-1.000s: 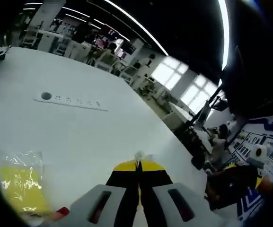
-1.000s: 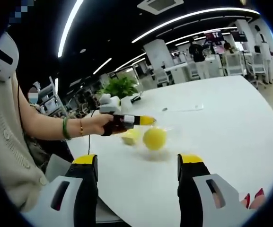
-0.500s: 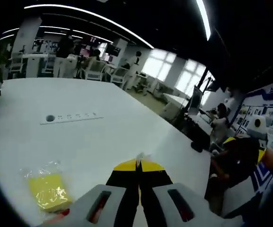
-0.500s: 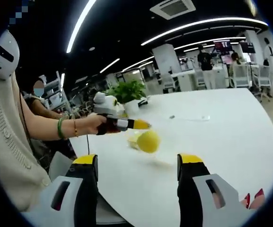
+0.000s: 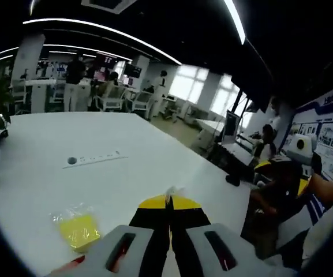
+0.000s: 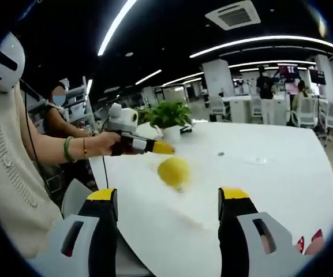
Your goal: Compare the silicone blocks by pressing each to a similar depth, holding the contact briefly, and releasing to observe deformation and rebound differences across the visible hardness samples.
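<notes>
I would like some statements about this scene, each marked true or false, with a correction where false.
1. The left gripper has its fingers shut. True.
2. The right gripper is shut on the yellow block. False: its fingers stand wide apart and hold nothing.
3. A yellow block in clear wrap lies on the white table. True.
4. A potted plant stands on the table. True.
5. The table is black. False: it is white.
</notes>
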`<action>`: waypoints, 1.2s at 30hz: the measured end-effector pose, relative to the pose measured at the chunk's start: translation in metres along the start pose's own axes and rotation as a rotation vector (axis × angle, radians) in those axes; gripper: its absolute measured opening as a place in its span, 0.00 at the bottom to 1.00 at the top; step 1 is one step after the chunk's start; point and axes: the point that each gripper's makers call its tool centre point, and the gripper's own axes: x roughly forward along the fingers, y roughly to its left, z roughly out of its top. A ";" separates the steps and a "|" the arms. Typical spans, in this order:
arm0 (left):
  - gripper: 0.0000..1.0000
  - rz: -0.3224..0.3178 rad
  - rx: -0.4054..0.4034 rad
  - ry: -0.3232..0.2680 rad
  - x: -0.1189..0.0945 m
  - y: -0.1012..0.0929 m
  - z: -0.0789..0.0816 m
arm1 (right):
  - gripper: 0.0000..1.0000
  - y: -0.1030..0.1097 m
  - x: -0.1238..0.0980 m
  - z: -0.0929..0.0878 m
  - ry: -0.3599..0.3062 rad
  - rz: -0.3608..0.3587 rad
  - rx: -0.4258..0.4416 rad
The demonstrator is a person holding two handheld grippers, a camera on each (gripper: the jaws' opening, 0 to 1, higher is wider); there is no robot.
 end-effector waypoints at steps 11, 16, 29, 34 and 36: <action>0.00 -0.045 0.054 -0.055 -0.033 -0.024 0.029 | 0.66 0.010 0.005 0.023 0.014 0.043 -0.102; 0.00 -0.048 0.065 -0.070 -0.042 -0.030 0.036 | 0.66 0.012 0.008 0.027 0.032 0.060 -0.137; 0.00 -0.075 0.076 -0.074 -0.048 -0.038 0.043 | 0.72 0.006 0.033 0.050 0.119 0.111 -0.244; 0.00 -0.086 0.075 -0.076 -0.046 -0.039 0.046 | 0.73 0.006 0.048 0.054 0.139 0.140 -0.265; 0.00 -0.092 0.074 -0.077 -0.045 -0.040 0.047 | 0.74 0.008 0.054 0.053 0.151 0.154 -0.272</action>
